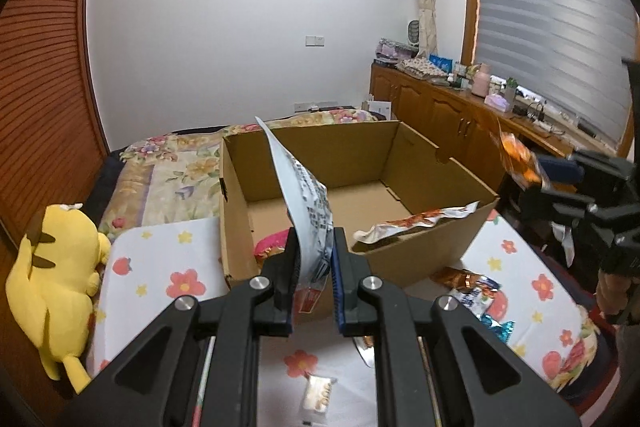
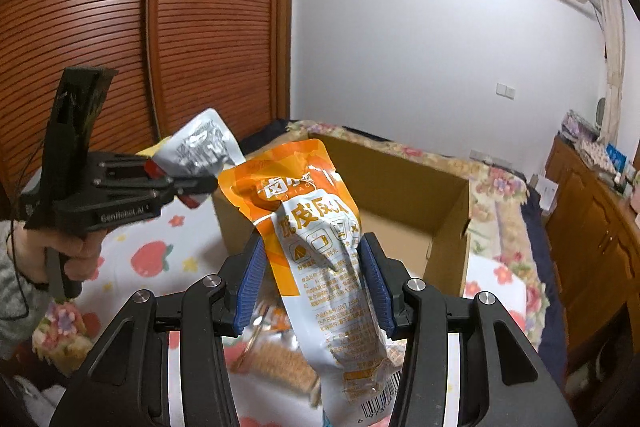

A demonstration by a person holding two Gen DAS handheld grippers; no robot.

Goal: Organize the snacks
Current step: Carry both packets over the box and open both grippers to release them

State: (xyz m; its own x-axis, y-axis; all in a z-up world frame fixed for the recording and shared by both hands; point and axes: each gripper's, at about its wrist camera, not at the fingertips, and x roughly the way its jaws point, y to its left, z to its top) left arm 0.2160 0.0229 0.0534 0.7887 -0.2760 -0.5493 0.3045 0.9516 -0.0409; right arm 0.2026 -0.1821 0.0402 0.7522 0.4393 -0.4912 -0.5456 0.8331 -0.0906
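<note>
The left claw [image 1: 314,267] is clamped tight on a flat silver-white pouch [image 1: 306,199], pinching it near its lower edge so the thin packet stands up and leans over the near wall of the cardboard box [image 1: 420,251]. The right claw [image 2: 314,283] stands part-way apart, its blue pads [image 2: 252,279] pressed on either flank of a plump orange-and-white snack bag [image 2: 320,247], which it holds in the air short of the box. Both packets look light and soft; the foil film is likely slippery and crumples easily, so a grip across the fuller middle, as on the orange bag, seems safer than one on a sealed edge, where a pouch flops and could slide out. Inside the box lie a pink-wrapped item [image 1: 272,245] and a long orange wrapper [image 1: 416,223] draped against its right wall. More snacks [image 1: 472,287] are scattered on the flowered bed sheet [image 1: 160,267] near the box, though blur makes it hard to tell them apart. A yellow plush toy [image 1: 60,283] sits at the bed's left edge.
</note>
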